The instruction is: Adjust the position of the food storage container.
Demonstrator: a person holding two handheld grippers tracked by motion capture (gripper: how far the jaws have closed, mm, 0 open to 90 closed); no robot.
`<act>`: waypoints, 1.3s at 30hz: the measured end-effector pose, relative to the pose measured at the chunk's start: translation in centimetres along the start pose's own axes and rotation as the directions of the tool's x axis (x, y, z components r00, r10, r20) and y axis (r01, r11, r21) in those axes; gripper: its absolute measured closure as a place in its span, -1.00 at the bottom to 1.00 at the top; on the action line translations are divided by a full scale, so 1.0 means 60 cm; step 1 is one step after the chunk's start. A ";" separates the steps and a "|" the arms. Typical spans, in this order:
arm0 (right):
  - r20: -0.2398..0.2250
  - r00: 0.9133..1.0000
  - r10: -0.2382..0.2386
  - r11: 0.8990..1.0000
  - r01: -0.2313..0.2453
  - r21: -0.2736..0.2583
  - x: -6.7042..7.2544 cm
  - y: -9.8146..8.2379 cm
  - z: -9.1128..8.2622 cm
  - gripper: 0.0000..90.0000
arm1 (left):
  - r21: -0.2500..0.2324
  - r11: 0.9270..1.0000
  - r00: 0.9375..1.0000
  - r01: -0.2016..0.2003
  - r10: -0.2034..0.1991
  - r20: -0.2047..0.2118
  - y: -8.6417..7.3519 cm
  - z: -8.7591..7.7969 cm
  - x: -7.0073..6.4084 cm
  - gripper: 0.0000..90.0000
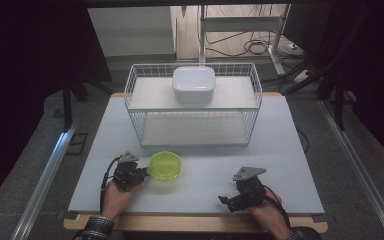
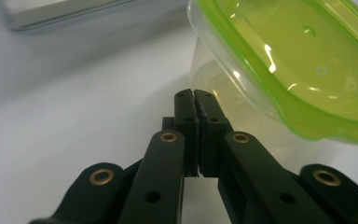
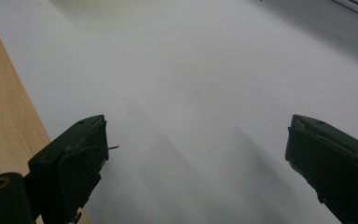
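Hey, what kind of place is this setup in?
Probably a lab or workshop test bench, not a kitchen: a bare white table, loose cables on the floor behind, and dark curtains at the sides.

We see plaid cuffs on both sleeves (image 1: 96, 226). Both grippers are black; left gripper (image 2: 193, 100) has brass-ringed holes in its arms, right gripper (image 1: 223, 201) carries a grey three-cornered plate (image 1: 248, 173). Black cables (image 1: 104, 182) trail.

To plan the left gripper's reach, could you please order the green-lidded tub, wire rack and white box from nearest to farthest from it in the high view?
From the left gripper:
1. Green-lidded tub, right beside it on the table.
2. Wire rack, farther back at mid-table.
3. White box, on the rack's top shelf, farthest back.
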State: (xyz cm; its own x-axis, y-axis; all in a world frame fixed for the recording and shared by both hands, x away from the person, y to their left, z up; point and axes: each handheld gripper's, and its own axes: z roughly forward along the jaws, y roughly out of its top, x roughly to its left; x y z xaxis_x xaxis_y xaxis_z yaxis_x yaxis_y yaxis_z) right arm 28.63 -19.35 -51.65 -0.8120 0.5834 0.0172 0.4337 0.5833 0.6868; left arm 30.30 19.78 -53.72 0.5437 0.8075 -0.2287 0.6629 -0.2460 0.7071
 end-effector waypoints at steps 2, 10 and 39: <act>-0.001 1.000 -0.001 1.000 0.001 0.002 0.000 0.000 0.001 -0.87 | 0.002 1.000 1.000 -0.010 0.010 0.006 0.003 0.005 -0.006 0.98; -0.005 1.000 -0.005 1.000 0.005 0.006 0.002 0.000 0.003 -0.86 | 0.010 0.999 0.997 -0.053 0.052 0.052 0.014 0.025 -0.037 0.97; -0.015 1.000 0.000 1.000 0.000 0.000 0.002 0.000 0.001 -0.86 | 0.015 0.980 0.979 -0.199 0.198 0.047 0.021 0.027 -0.111 0.13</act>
State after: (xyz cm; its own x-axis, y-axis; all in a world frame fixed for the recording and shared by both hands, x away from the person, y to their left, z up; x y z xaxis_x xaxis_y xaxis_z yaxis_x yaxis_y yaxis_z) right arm 28.53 -19.26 -51.71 -0.8175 0.5752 0.0280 0.4337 0.5830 0.6871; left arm 28.38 13.23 -52.38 0.6877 0.7168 -0.1152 0.5489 -0.4096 0.7287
